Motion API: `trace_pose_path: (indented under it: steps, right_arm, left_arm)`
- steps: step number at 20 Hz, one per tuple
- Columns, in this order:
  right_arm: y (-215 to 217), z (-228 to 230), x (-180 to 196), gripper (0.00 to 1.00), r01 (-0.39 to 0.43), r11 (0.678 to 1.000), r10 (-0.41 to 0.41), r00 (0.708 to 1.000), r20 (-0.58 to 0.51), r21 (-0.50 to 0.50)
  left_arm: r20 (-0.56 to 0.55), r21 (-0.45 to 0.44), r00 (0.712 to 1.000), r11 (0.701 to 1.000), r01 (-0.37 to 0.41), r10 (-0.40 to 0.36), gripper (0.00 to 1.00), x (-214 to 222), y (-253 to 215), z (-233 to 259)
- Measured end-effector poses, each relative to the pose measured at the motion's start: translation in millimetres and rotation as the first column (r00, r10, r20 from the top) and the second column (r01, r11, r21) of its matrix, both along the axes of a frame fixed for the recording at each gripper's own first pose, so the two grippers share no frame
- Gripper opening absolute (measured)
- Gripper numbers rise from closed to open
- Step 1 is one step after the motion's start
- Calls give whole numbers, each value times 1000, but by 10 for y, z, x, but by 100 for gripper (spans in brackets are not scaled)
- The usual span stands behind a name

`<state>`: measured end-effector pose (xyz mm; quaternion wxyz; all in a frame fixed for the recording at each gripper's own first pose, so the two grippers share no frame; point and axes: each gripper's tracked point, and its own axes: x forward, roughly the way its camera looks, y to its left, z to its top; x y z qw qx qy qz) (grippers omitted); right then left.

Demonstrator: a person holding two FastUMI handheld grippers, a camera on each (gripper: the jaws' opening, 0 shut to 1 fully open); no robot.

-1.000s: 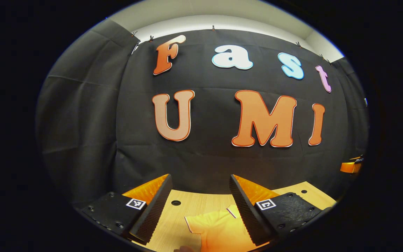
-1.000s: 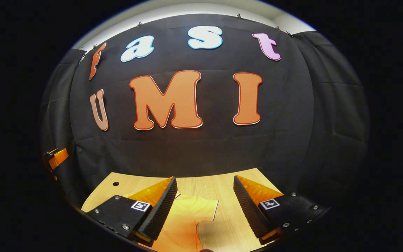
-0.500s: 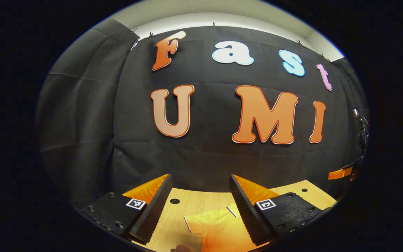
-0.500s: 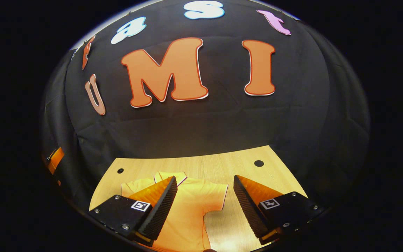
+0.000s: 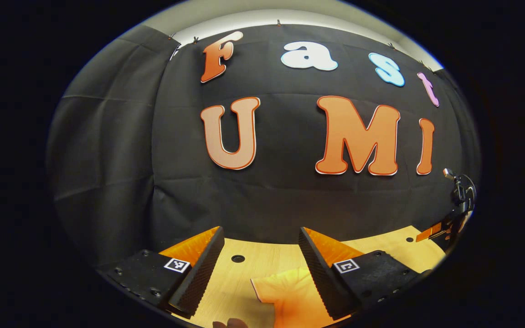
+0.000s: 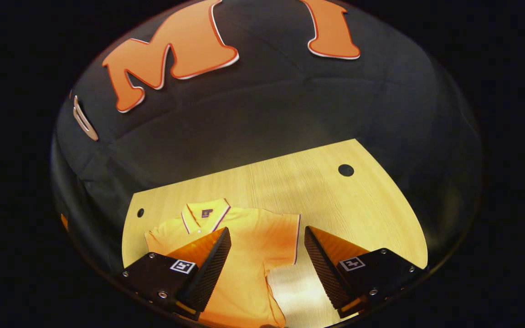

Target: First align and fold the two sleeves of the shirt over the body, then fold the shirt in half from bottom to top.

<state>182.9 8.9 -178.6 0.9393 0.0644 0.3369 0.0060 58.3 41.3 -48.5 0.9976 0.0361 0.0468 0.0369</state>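
Booth wall (image 6: 290,114): black cloth, hanging behind the far edge of the tabletop and wrapping round both of its sides.
Tabletop (image 6: 335,200): light wood grain, with a dark round hole (image 6: 346,170) near its far right corner and a smaller one (image 6: 140,212) near its far left corner in the right gripper view; it carries the shirt, and no container stands on it.
Shirt (image 6: 249,255): orange polo, lying flat on the left half of the tabletop, collar (image 6: 204,214) toward the far edge; both short sleeves lie spread out to the sides, one sleeve (image 6: 285,237) with a dark trimmed cuff showing between the right fingers, the body running toward the near edge.
Shirt in the left gripper view (image 5: 290,296): one sleeve and part of the body show low between the left fingers, near the near edge.
Right hand-held gripper (image 6: 267,250): fingers spread wide, above the shirt's shoulder and sleeve, gripping nothing.
Left hand-held gripper (image 5: 261,250): fingers spread wide, above the tabletop, gripping nothing.
Other hand-held gripper (image 5: 454,218): small, at the far right of the left gripper view, over the tabletop's right edge; its finger state cannot be told there.
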Motion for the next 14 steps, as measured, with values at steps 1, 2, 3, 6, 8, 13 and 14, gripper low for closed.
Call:
trace_pose_path:
  steps: [1,2,3,6,8,13,14]
  right_arm:
    - [-9,-133,84,99,-4,1000,4,1000,-31,2]
    - [-22,-293,126,98,-6,1000,6,997,-74,-2]
    - [-34,-442,182,99,-9,1000,8,994,-109,-8]
    - [-145,-859,279,99,-17,998,5,975,-222,-55]
    - [-216,-1110,339,99,-12,997,-10,957,-289,-72]
    - [-369,-1572,382,99,8,993,-56,909,-412,-117]
    - [-383,-1639,383,99,8,992,-61,902,-427,-125]
  left_arm:
    - [-4,1,1000,1000,-1,1,98,26,13,-2]
    - [-10,2,1000,1000,-1,1,98,43,22,-5]
    - [-15,3,1000,1000,-2,2,99,49,24,-30]
    - [-32,3,999,1000,0,1,98,103,27,-89]
    - [-35,-1,999,1000,0,0,98,123,31,-103]
    - [-63,-16,998,1000,-7,6,98,145,76,-205]
    - [-65,-19,998,1000,-7,6,97,144,89,-217]
